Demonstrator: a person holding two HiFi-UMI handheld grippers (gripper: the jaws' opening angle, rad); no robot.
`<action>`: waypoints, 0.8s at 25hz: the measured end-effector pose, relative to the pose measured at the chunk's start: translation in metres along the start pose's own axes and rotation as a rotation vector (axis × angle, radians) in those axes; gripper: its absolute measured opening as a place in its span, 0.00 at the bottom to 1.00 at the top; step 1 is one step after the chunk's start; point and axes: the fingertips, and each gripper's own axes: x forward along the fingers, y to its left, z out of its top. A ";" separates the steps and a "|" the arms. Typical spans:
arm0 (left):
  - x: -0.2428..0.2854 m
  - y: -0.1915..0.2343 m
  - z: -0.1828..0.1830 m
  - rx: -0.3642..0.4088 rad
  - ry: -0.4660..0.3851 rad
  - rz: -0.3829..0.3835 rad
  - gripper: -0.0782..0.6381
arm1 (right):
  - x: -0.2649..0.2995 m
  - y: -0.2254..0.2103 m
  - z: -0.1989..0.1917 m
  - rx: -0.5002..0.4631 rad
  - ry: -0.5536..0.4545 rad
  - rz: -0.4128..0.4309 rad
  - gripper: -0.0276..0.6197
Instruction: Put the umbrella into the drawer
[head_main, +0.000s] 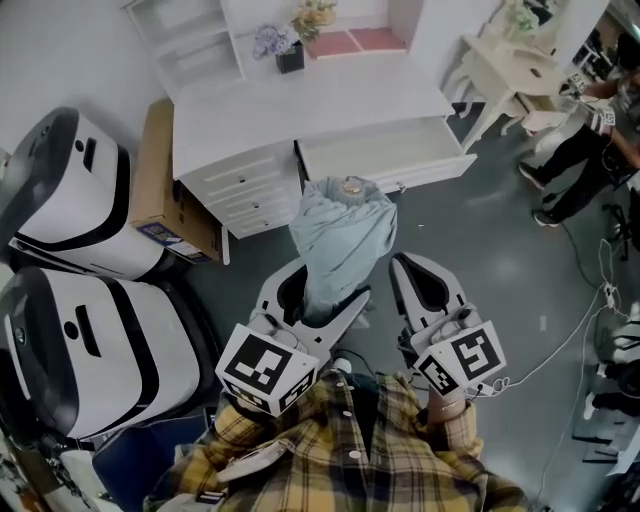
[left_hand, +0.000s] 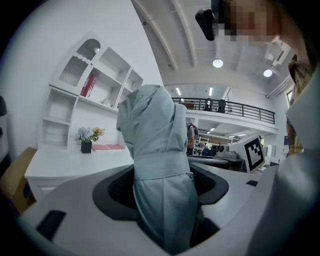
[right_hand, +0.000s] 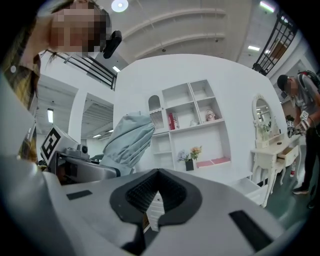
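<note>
The left gripper (head_main: 318, 300) has its jaws clamped on the lower part of a folded pale blue-grey umbrella (head_main: 340, 235), which stands up out of them with a slight lean. In the left gripper view the dark pads sit against both sides of the cloth, just below the strap wrapped round the umbrella (left_hand: 155, 135). The right gripper (head_main: 405, 265) is just beside it to the right. Its jaws are pressed together at the tips with nothing between them, as the right gripper view (right_hand: 159, 175) shows. Both grippers are held above the grey floor (head_main: 500, 260), in front of a white counter (head_main: 300, 100). The drawer (head_main: 385, 150) on the counter's right side is pulled open, and the umbrella's top is near its front edge but outside it. A small black pot of flowers (head_main: 290, 55) stands at the back of the counter beside a pink mat (head_main: 355, 42). A cardboard box (head_main: 160, 170) leans at the counter's left end.
</note>
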 end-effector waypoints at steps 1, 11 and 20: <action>0.008 0.011 0.004 0.000 0.005 -0.001 0.55 | 0.012 -0.007 0.002 0.002 0.003 -0.003 0.07; 0.080 0.119 0.037 -0.007 0.061 -0.019 0.55 | 0.116 -0.078 0.019 0.025 0.031 -0.063 0.07; 0.121 0.187 0.055 -0.010 0.082 -0.067 0.55 | 0.184 -0.116 0.023 0.034 0.055 -0.129 0.07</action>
